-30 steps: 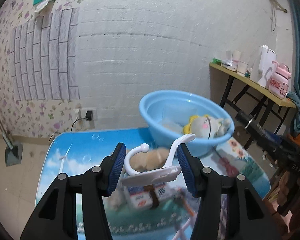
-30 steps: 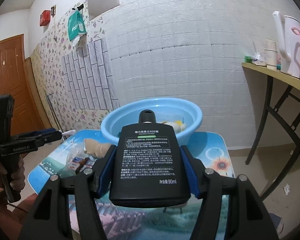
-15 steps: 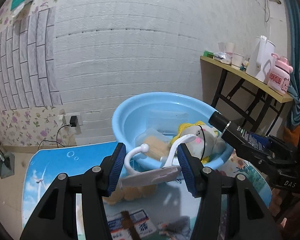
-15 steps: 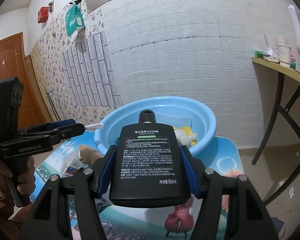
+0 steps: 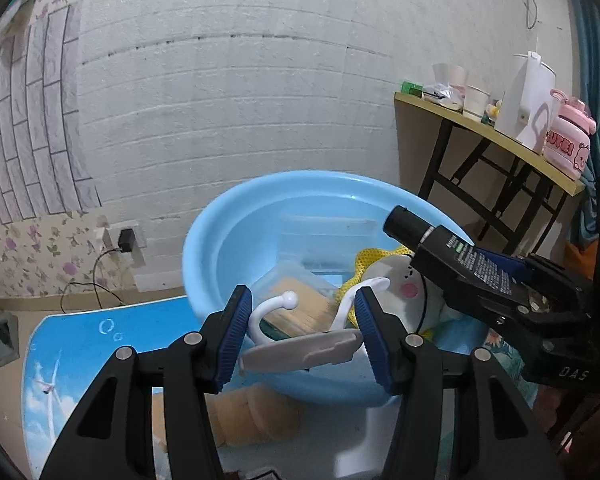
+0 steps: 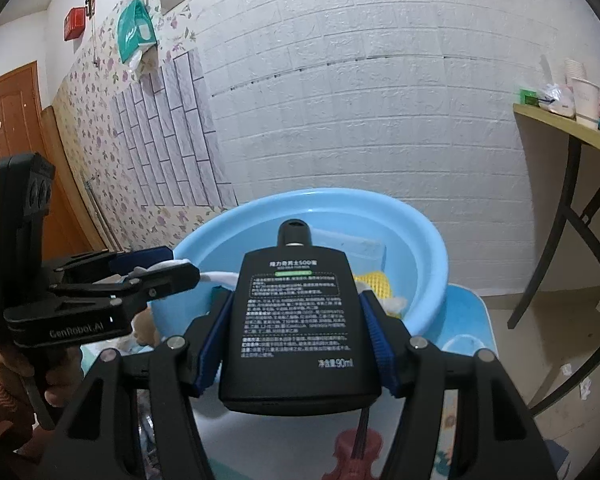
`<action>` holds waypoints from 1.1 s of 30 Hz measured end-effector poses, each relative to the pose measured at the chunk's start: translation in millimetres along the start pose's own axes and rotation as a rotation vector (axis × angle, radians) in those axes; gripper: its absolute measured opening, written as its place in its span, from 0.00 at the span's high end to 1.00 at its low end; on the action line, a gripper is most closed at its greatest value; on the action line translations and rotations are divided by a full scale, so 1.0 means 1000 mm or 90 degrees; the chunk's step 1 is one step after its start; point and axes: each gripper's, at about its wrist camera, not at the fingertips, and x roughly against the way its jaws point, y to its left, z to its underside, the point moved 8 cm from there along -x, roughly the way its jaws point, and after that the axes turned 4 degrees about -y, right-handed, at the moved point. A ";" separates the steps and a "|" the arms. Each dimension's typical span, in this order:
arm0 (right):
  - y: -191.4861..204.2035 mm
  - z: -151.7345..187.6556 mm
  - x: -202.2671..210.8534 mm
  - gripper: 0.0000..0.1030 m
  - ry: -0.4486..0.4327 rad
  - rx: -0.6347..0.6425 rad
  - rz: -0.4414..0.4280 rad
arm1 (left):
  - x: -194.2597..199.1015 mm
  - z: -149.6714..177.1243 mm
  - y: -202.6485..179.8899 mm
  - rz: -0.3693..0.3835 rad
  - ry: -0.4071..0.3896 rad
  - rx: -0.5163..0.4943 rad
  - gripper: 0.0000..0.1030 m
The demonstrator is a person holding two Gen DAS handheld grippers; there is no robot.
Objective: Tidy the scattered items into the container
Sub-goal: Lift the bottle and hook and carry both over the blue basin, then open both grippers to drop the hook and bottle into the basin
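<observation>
My left gripper is shut on a white plastic hook, held over the near rim of the light blue basin. A yellow and white plush toy and a clear box of wooden sticks lie inside the basin. From the right, my right gripper reaches over the rim, shut on a flat black bottle. In the right wrist view the black bottle fills the right gripper, cap towards the basin. The left gripper sits at the basin's left rim.
The basin stands on a blue printed table. A tan plush item lies on the table in front of the basin, and a red toy violin lies near the front. A side table with cups and a kettle stands at right.
Both grippers have moved forward to the basin, each keeping its item. The bottle has come into the left wrist view and now hangs over the basin's right rim.
</observation>
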 end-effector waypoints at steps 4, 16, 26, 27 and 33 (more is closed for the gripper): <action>-0.005 -0.001 -0.012 0.40 0.006 -0.001 0.005 | -0.008 0.002 0.001 -0.001 0.013 0.002 0.47; 0.005 -0.006 -0.003 0.39 -0.009 -0.007 -0.022 | 0.005 0.005 -0.006 0.013 0.018 0.010 0.38; 0.008 -0.001 0.020 0.39 -0.013 -0.017 0.003 | 0.028 0.022 0.000 -0.001 0.024 0.016 0.34; 0.009 0.000 0.022 0.39 -0.012 -0.015 0.004 | 0.031 0.025 0.001 -0.003 0.026 0.018 0.34; 0.017 0.012 0.036 0.39 -0.003 -0.013 0.005 | 0.048 0.040 0.007 -0.012 0.028 0.024 0.34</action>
